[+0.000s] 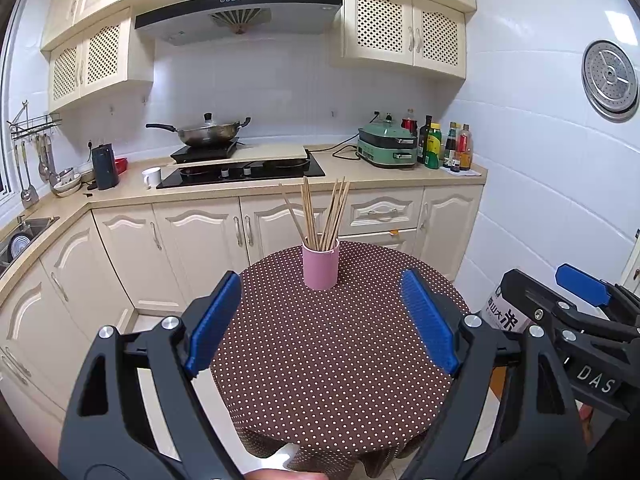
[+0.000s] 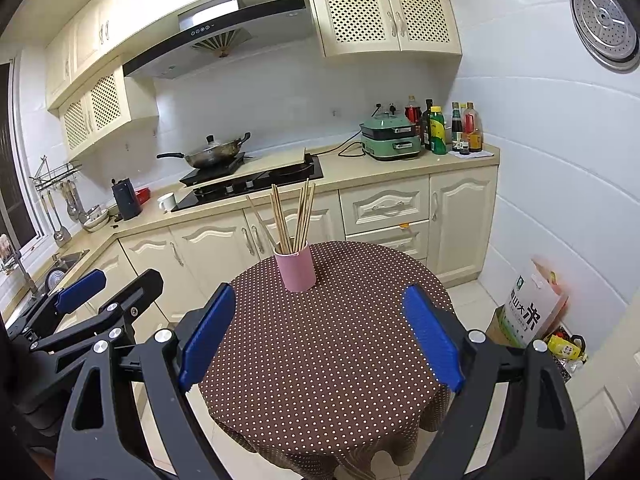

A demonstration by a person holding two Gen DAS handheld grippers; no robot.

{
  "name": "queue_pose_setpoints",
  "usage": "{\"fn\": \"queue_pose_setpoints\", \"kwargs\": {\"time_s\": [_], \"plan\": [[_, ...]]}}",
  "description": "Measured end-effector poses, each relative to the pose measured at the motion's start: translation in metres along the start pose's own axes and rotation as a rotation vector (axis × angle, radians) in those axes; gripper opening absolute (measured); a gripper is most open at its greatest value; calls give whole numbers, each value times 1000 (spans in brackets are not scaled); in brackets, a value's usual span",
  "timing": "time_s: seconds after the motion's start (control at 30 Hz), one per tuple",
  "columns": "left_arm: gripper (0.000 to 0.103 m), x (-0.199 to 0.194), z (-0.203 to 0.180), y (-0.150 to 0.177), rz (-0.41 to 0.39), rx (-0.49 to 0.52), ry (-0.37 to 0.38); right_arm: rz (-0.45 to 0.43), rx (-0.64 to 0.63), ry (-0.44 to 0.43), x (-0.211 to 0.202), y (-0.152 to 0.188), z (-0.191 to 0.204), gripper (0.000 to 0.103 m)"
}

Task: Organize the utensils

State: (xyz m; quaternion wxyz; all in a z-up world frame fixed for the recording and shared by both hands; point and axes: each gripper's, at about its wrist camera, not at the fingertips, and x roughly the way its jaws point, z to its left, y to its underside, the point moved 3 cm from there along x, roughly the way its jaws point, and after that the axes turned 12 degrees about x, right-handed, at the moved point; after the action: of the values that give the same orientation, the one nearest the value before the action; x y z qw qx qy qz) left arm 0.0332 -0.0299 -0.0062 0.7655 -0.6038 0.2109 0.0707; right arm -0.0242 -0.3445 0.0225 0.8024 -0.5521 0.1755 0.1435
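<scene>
A pink cup (image 1: 321, 265) stands upright at the far side of a round table with a brown dotted cloth (image 1: 332, 352). Several wooden chopsticks (image 1: 326, 216) stand in it, fanned out. My left gripper (image 1: 322, 280) is open and empty, held above the near half of the table, short of the cup. In the right wrist view the cup (image 2: 296, 268) and chopsticks (image 2: 292, 220) show the same way. My right gripper (image 2: 320, 294) is open and empty, also short of the cup. Each gripper shows at the edge of the other's view.
A kitchen counter (image 1: 360, 178) with a hob, a wok (image 1: 208, 132), a green cooker (image 1: 386, 146) and bottles runs behind the table. A sink (image 1: 24, 236) is at the left. A rice bag (image 2: 532, 308) and a box stand on the floor at the right.
</scene>
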Motion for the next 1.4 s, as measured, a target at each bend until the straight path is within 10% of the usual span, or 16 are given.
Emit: {"fn": "queue_pose_setpoints", "kwargs": {"time_s": [1.4], "plan": [[81,4,3,5,21,-13,-1,5,6,2,2,2,0,83]]}}
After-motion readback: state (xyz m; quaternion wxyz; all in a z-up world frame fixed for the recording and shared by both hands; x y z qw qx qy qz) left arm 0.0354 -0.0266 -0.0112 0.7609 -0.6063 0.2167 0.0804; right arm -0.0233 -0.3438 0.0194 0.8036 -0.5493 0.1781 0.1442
